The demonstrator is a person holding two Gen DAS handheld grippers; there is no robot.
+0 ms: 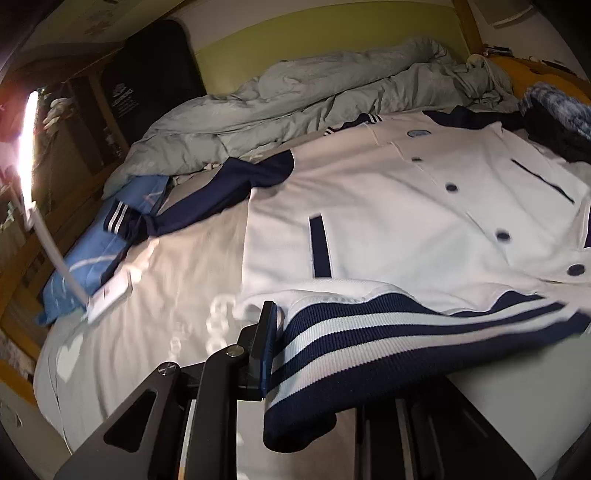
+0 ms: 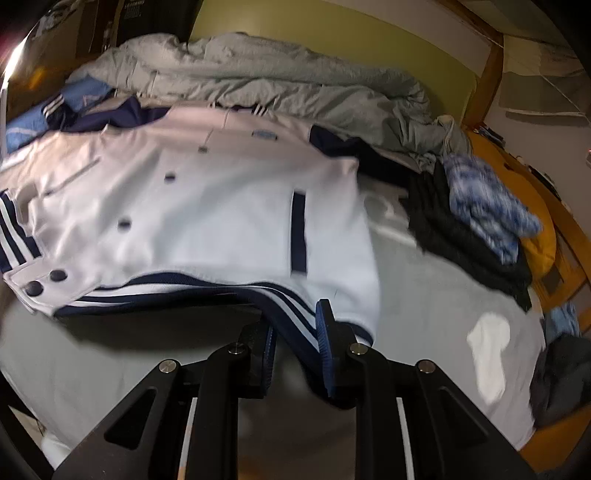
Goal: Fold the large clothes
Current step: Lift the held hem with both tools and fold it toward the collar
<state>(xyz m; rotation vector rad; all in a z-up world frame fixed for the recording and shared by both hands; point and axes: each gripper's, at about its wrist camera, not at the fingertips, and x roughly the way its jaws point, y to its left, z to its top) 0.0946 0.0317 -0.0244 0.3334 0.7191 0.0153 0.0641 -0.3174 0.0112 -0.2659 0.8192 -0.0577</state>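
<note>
The left gripper [image 1: 291, 354] has its fingers [image 1: 266, 332] clamped on the striped navy-and-white hem band [image 1: 369, 339] of a white jacket [image 1: 406, 206]; only the left finger shows, and the ribbed band drapes over the spot where the other would be, hanging down in a dark fold. The right gripper [image 2: 295, 350] likewise pinches the same hem [image 2: 291, 314] at the jacket's [image 2: 207, 206] other corner, its blue-ribbed fingers [image 2: 325, 332] pressed on the band from both sides. Between the two grips the hem is raised off the bed [image 1: 155, 295], casting a shadow on the pale sheet [image 2: 424, 295] beneath.

The jacket lies front up across the bed, its dark buttons [image 1: 502, 235] running up the middle, a navy-trimmed pocket slit [image 1: 320, 247] on each side and a round badge [image 1: 419, 132] near the collar. One navy sleeve [image 1: 207, 199] with a striped cuff stretches out over a blue pillow [image 1: 81, 266]. Beyond the jacket a grey-green duvet [image 1: 314, 92] is bunched against a yellow-green wall [image 1: 332, 33]. To the right, a stack of dark clothes [image 2: 461, 240] and a blue-and-white patterned garment [image 2: 487, 206] sit near the wooden bed rail [image 2: 569, 229]. A white lamp [image 1: 31, 147] glares at the left edge.
</note>
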